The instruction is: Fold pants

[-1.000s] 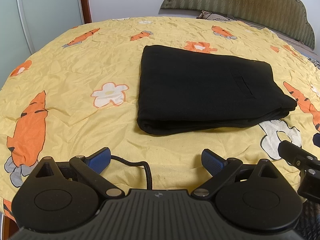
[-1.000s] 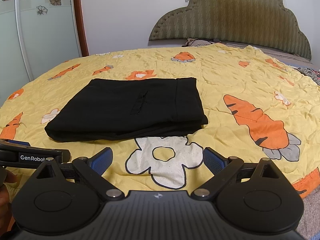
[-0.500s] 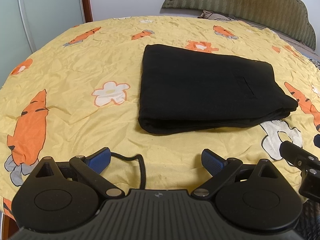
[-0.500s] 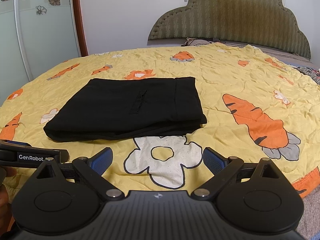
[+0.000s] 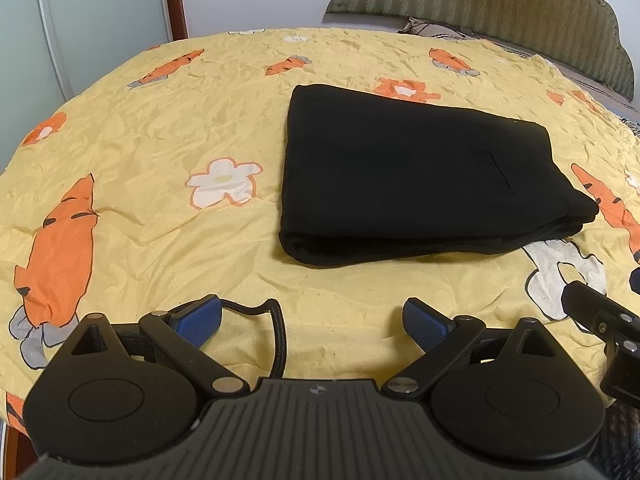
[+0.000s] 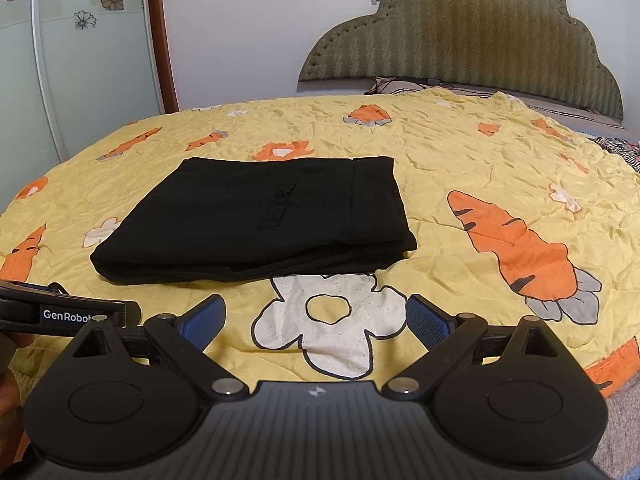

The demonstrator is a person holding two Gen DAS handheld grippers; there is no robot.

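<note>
Jaws wide and empty, folded pants ahead on the bed.

Nearest, the left gripper [image 5: 312,316] and right gripper [image 6: 314,316] both hang over the yellow bedspread [image 6: 460,152] with blue pads spread far apart, gripping nothing and touching no cloth. Beyond them the black pants [image 5: 412,172] lie flat in a layered rectangle, long axis running left to right, thick folded edge facing the jaws. They sit ahead-right of the left gripper and ahead-left of the right, neither clearly nearer. Folding looks finished. Farthest, the padded headboard [image 6: 472,36].
</note>
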